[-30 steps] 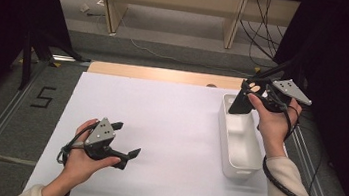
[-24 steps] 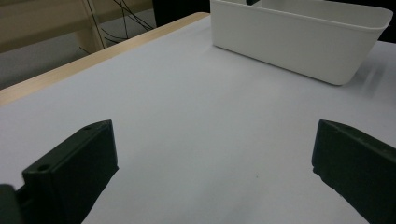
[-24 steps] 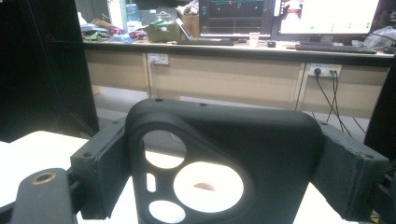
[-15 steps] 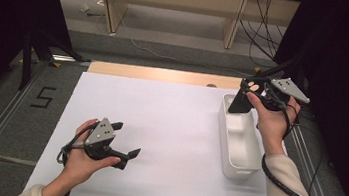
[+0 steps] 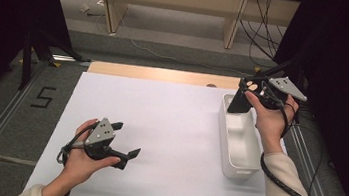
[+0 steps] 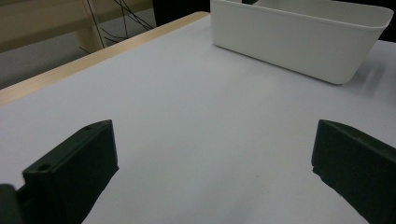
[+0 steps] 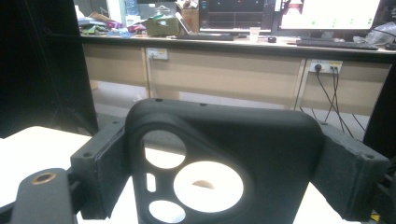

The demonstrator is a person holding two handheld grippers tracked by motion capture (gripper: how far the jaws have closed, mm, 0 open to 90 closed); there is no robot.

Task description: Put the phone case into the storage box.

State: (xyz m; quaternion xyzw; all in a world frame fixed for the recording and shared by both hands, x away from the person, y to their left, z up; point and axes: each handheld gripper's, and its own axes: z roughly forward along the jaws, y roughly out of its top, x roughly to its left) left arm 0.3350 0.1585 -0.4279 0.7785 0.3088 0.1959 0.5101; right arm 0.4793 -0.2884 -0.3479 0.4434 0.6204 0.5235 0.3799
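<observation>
a person sits at a table covered with a white sheet (image 5: 174, 128), holding a two-jaw gripper in each hand.

the right gripper (image 5: 242, 102) is raised over the far end of a long white bin (image 5: 240, 159) that stands along the right side of the sheet. its jaws are clamped on a flat black phone case (image 7: 224, 163), one jaw pressing each long edge. the case stands roughly upright between the jaws, and its back faces the right gripper view: a rounded cut-out panel with one large round hole, one smaller round hole above it, a small oval hole below and a narrow slot. in the high view the case (image 5: 238, 102) hangs as a dark slab below the right hand (image 5: 268, 117), just above the bin's far compartment, with its lower edge at about rim height; whether it touches the bin cannot be told.

the left gripper (image 5: 124, 144) rests low over the near left part of the sheet, held in the left hand (image 5: 82, 154). its jaws are spread wide apart with nothing between them. in the left gripper view the bare sheet lies between the two black jaws, and the white bin (image 6: 299, 39) stands well apart, farther ahead.
</observation>
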